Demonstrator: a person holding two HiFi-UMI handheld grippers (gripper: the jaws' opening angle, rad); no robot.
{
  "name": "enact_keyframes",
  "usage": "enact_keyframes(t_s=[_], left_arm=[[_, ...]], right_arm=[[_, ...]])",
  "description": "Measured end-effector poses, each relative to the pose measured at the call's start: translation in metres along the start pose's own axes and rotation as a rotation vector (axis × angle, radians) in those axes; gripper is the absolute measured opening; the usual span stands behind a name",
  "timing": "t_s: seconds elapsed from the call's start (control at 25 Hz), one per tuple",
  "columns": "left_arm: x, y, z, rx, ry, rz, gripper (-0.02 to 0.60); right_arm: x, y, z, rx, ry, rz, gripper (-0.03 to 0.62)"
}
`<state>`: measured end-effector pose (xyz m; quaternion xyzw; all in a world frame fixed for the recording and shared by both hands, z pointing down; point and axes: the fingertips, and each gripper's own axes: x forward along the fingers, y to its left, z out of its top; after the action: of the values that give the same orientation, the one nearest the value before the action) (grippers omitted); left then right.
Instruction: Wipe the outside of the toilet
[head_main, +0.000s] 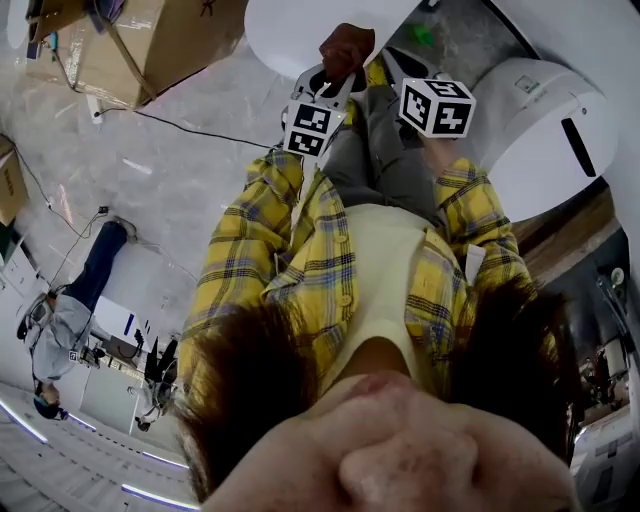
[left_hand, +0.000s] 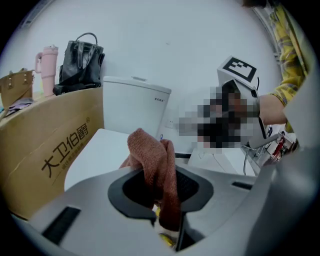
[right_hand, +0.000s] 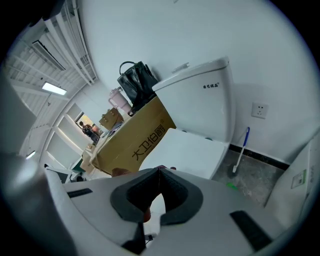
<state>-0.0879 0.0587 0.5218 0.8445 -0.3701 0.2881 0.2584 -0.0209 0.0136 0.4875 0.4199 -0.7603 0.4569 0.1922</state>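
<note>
Because the cloth (left_hand: 150, 155) is soft and limp (it flops over the jaws in a loose fold), it should mould to the curves of the toilet (left_hand: 131, 107), but it needs a firm pinch on a bunched part with enough left free to wipe. The left hand-held gripper (left_hand: 167, 217) has its jaws nipped on the cloth's lower fold, in front of the closed lid. The right hand-held gripper (right_hand: 159, 170) has its jaws pressed together at the tips, with nothing between them. The toilet stands against the wall beside a cardboard box (left_hand: 45, 150).

Left claw (left_hand: 161, 172) clamping cloth (left_hand: 150, 150), right claw (right_hand: 159, 169) closed
</note>
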Motion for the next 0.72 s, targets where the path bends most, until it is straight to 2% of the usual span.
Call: enact_keyframes(t_s=[0.2,0.72], left_arm=[[-0.018,-0.001,0.015,0.007,-0.026,0.012,0.095],[-0.072,-0.005,0.054,0.027,-0.104,0.071,0.095]], right_arm=[[-0.017,0.013,0.010,-0.036,-0.031,0.010,0.026],[-0.057,0.039,0.018,-0.050,-0.093,0.005,0.026]])
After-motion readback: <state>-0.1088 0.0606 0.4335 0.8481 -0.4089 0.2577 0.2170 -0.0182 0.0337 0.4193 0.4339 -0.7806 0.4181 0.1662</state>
